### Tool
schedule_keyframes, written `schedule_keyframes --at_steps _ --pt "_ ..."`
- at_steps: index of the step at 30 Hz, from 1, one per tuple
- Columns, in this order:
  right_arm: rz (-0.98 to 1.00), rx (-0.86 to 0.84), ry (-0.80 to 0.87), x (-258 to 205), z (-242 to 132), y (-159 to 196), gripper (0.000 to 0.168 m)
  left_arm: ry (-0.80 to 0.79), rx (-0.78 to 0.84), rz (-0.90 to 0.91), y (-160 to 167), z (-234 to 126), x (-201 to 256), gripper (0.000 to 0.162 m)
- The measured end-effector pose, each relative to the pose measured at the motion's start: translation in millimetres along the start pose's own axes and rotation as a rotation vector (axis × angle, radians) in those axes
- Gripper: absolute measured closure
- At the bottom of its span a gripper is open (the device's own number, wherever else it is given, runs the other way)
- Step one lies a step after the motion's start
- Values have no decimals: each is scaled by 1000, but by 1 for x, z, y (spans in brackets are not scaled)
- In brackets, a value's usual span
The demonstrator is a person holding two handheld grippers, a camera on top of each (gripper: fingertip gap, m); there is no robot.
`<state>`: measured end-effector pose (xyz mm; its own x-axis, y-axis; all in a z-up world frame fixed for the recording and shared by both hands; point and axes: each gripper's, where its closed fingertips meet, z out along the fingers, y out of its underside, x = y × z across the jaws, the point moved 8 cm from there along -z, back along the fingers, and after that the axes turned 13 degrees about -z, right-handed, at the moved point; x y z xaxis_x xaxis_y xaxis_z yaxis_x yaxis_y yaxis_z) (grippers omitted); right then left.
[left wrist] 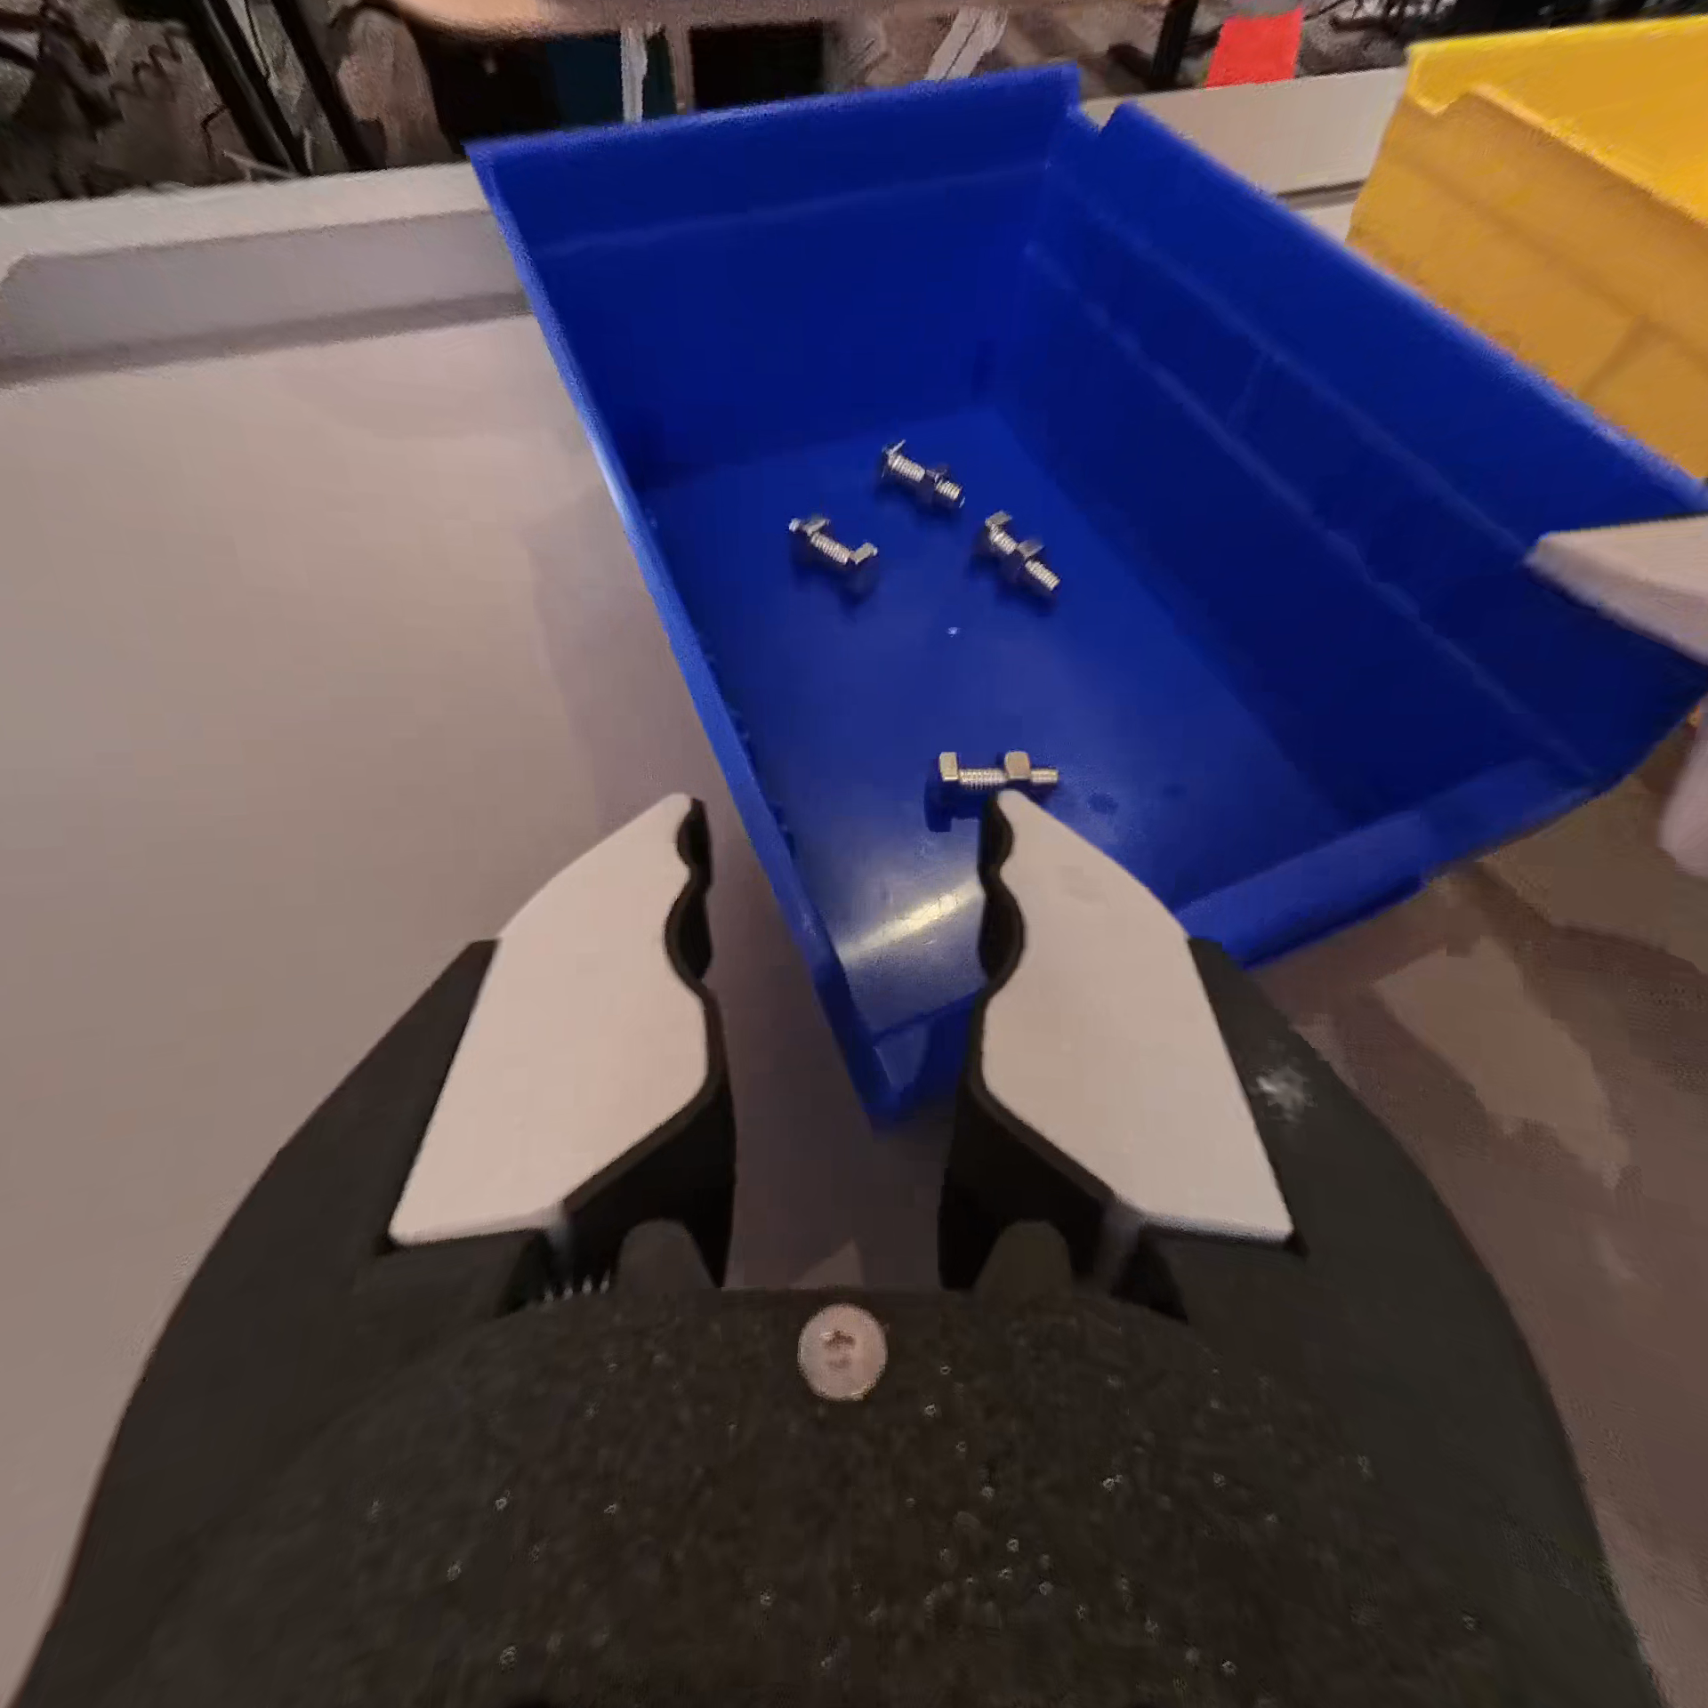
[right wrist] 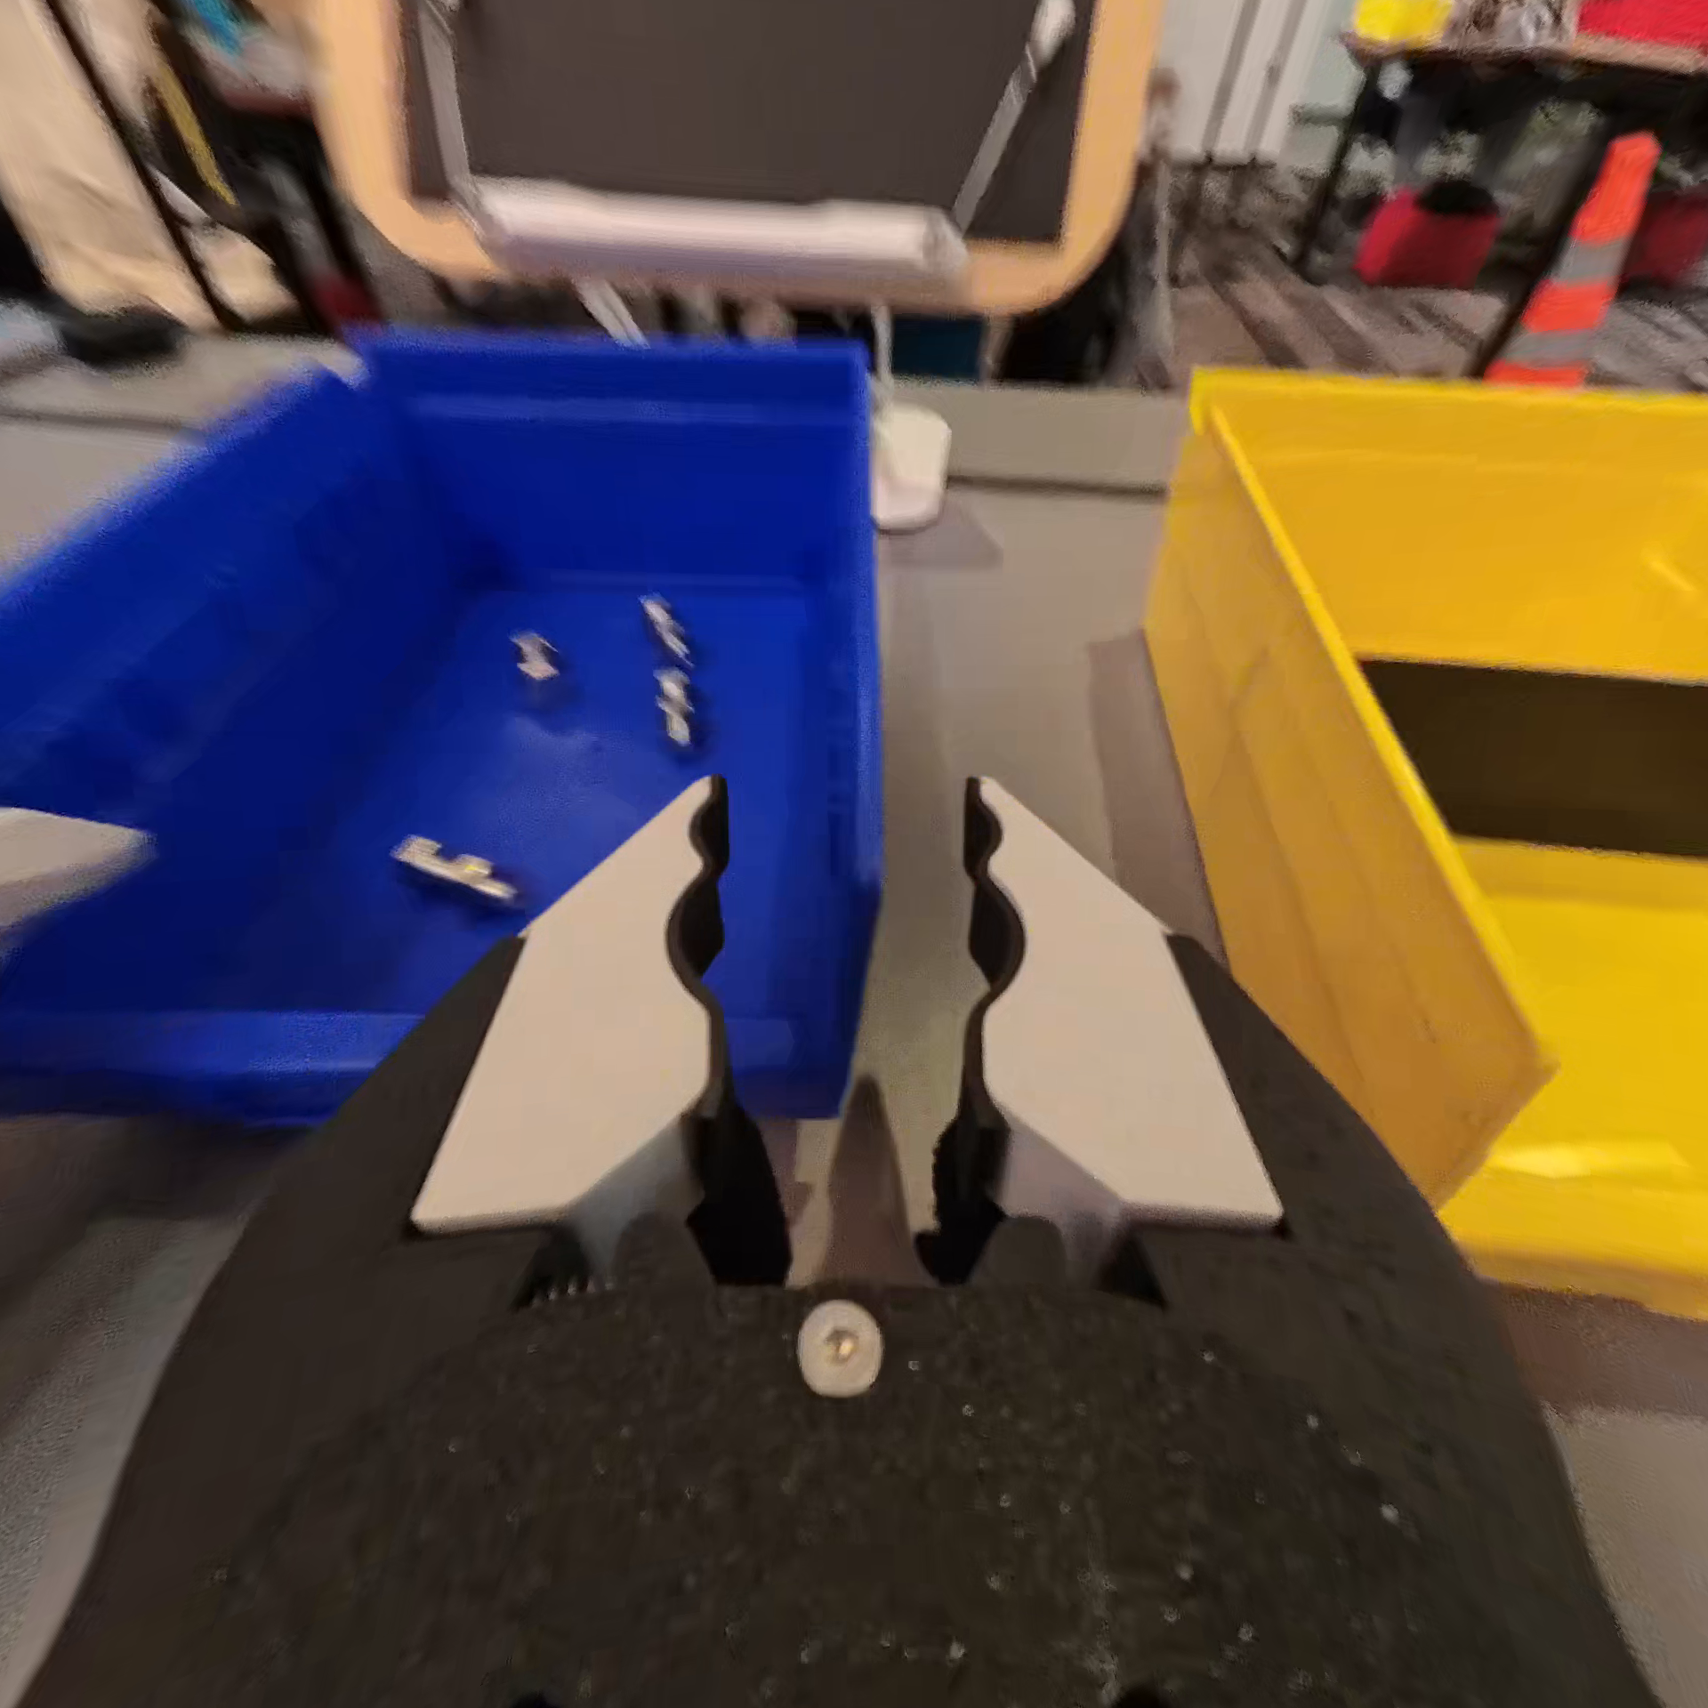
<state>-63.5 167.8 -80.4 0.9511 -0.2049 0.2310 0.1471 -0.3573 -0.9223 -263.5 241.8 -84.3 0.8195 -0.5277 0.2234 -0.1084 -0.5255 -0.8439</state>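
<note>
Steel bolts with nuts, the nearest bolt (left wrist: 994,778) by the near left wall of the blue bin (left wrist: 832,277), look small, hard and slippery, best pinched across the shank; left gripper (left wrist: 846,813) and right gripper (right wrist: 846,795) gape empty.

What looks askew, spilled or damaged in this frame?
Nothing stands out. Four bolts lie loose inside the blue bin, none spilled. The yellow bin sits upright beside it. Both grippers' jaws are open and empty.
</note>
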Motion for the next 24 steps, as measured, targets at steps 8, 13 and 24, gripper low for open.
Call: schedule_keyframes --at_steps 8,13,24 --pt "55 -124 -62 -22 10 8 165 -47 -5 -55 -3 -1 -28 154" --pt "56 -15 -25 -89 -4 -25 164 -73 62 -39 -25 -31 -90 158" --pt "-10 -42 -140 -253 41 -53 161 -102 53 -51 -34 -56 -262 158"
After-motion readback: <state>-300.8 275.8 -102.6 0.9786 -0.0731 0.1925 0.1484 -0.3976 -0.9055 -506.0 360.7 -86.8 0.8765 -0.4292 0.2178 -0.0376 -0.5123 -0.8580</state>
